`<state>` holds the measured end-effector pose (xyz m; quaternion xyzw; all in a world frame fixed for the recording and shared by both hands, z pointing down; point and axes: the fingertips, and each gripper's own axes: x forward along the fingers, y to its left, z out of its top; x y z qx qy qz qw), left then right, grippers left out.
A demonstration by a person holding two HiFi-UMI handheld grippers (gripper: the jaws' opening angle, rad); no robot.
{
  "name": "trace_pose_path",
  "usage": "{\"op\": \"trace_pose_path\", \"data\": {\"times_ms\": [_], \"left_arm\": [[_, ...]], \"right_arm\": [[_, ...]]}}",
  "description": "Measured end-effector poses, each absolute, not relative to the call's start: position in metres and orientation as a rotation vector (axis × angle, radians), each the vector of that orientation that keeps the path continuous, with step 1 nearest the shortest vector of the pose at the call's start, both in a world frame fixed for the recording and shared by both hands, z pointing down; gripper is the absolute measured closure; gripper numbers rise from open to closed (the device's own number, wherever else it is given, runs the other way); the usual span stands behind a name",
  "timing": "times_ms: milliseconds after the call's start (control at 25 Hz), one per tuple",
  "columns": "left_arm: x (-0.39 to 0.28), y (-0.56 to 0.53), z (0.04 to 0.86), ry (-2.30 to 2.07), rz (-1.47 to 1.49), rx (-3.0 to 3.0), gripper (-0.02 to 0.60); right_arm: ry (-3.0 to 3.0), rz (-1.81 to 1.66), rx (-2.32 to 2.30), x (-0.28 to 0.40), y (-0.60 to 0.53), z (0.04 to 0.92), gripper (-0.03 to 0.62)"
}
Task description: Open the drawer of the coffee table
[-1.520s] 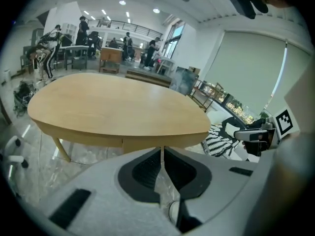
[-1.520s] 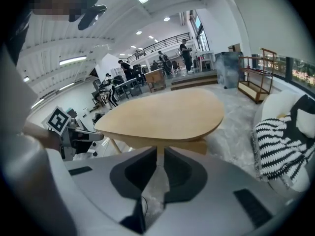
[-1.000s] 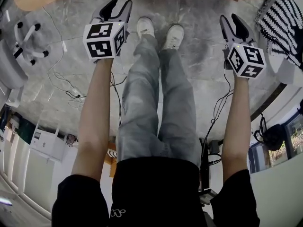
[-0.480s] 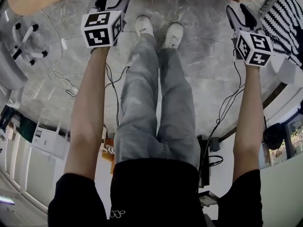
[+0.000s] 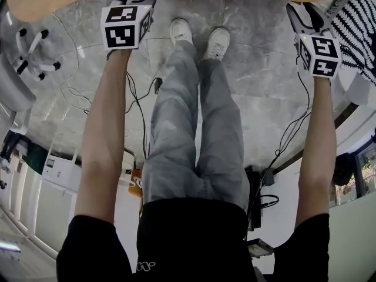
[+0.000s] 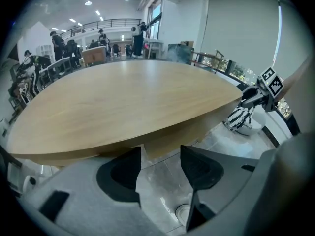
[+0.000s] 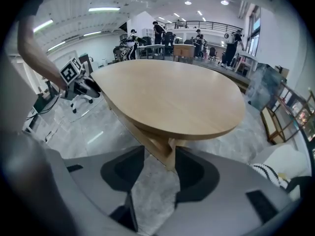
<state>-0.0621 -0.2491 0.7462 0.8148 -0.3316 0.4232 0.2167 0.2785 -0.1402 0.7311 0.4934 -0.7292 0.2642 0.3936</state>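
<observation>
Left tongs (image 6: 160, 155): jaws stand wide apart and have just been opening. Only grey floor and the table's underside show in the gap, and nothing is gripped.
Right tongs (image 7: 158, 156): jaws are also spread wide, having just been opening. The table's wooden base shows beyond the gap, and nothing is held.
Coffee table (image 7: 172, 92): its round tabletop of pale wood lies straight ahead of both tongs. In the head view its rim curves along the top edge, with both pairs of tips near it.
Drawer: no view shows it clearly enough to pick out.
Person: stands facing the table with both arms stretched forward, white shoes (image 5: 217, 42) planted on the grey marbled floor (image 5: 252, 87) between the two tongs.
Surroundings: a black-and-white striped cushion (image 5: 352, 22) lies beside the right tongs, and a castor chair base (image 5: 35, 49) is off to the left.
</observation>
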Motion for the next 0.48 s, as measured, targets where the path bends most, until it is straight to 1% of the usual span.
{"op": "trace_pose_path", "data": {"times_ms": [360,440,480], "left_arm": [[-0.0597,-0.2551,0.7515,-0.904,1.115,2.241,0.365],[-0.063,-0.2564,0.7518,-0.915,1.122,2.24,0.412],[-0.0646,-0.257,0.7521,-0.92,1.129,2.243,0.424]], "right_arm": [[-1.857,0.668,1.221,0.2722,-0.1534,0.7382,0.416],[-1.855,0.668,1.215,0.2721,-0.153,0.7386,0.416],[-1.854,0.67,1.211,0.272,-0.1529,0.739,0.416]]}}
